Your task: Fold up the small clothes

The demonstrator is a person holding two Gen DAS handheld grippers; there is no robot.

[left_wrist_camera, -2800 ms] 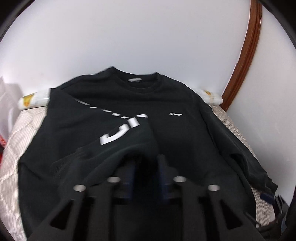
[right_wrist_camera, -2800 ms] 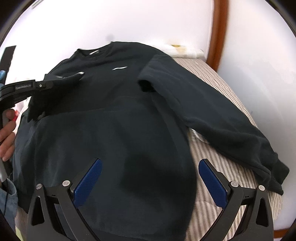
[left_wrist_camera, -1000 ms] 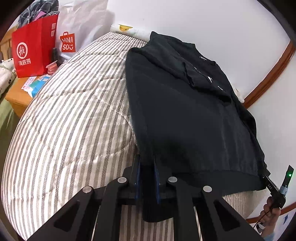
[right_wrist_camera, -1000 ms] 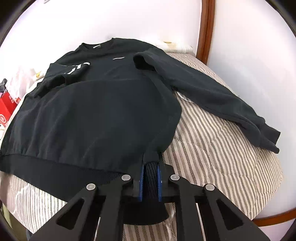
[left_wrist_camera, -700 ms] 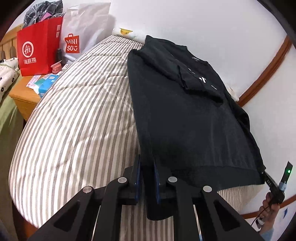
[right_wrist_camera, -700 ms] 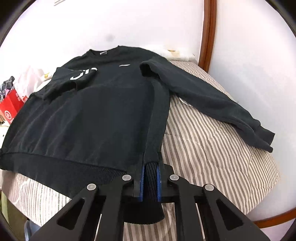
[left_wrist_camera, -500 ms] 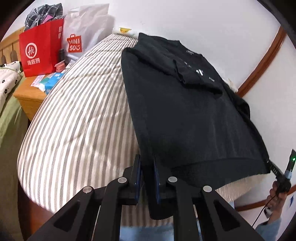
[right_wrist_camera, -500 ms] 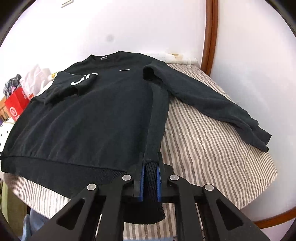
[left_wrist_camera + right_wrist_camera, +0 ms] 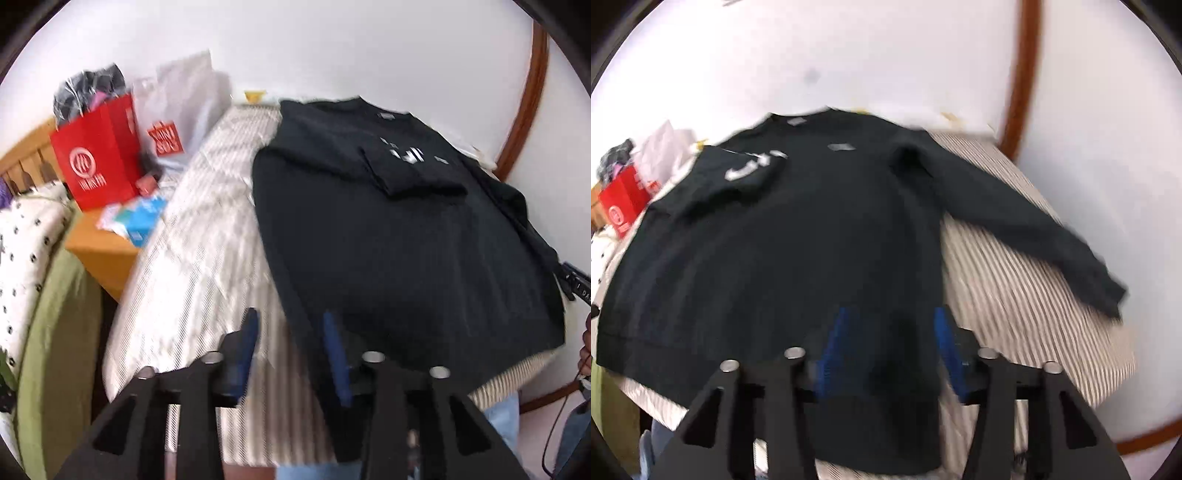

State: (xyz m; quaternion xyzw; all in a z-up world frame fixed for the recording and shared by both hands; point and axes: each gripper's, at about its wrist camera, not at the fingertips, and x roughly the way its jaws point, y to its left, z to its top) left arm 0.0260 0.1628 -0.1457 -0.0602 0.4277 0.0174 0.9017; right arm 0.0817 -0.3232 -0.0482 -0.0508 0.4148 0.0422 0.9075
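Surface: a bed with a grey-and-white striped quilt (image 9: 207,236) filled the middle of both views.
Room: a plain white wall (image 9: 849,55) stood behind, with a curved brown wooden trim (image 9: 1023,74) at upper right.
Garment: the black long-sleeved sweatshirt (image 9: 798,236) lay flat on the quilt, 1 sleeve folded across its chest, the other stretched toward the right edge.
Surroundings: a red paper shopping bag (image 9: 96,155) and a white plastic bag (image 9: 181,99) stood at upper left on a light wooden bedside table (image 9: 99,254).
Left gripper (image 9: 291,350): jaws opening, quilt and sweatshirt edge between them, unpinched.
Right gripper (image 9: 890,347): jaws opening over the hem, pads clear of it.
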